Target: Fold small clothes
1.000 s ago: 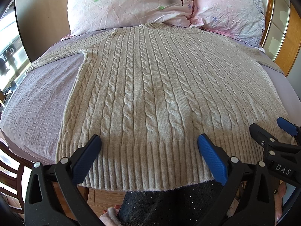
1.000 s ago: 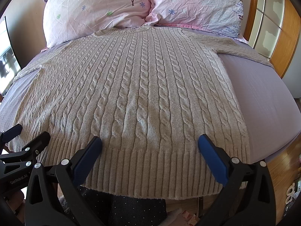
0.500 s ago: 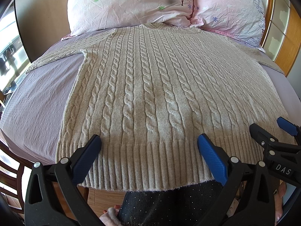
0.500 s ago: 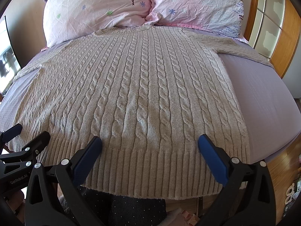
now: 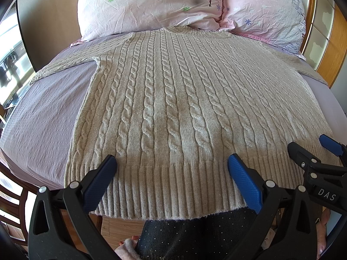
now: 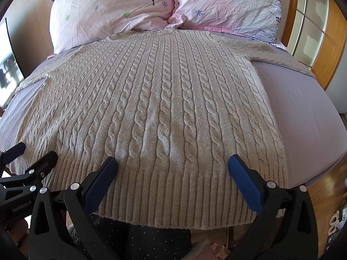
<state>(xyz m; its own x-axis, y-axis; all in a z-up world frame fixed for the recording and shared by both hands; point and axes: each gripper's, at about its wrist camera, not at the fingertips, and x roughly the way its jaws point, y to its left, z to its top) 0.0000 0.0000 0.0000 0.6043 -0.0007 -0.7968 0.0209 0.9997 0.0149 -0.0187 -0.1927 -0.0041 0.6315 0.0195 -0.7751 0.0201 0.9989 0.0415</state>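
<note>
Both the left gripper [image 5: 171, 169] and right gripper [image 6: 172, 169] hover side by side, jaws spread wide and empty, over the cable-knit sweater's [image 5: 184, 99] ribbed hem.

Two wrist cameras sit side by side low at the bed's foot, close over the sweater [image 5: 171, 108] hem, facing the pillows [image 6: 164, 6]; both views share the sweater's body.

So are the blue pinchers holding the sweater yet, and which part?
No. The left gripper and right gripper are both open above the sweater hem, pinching nothing.
</note>
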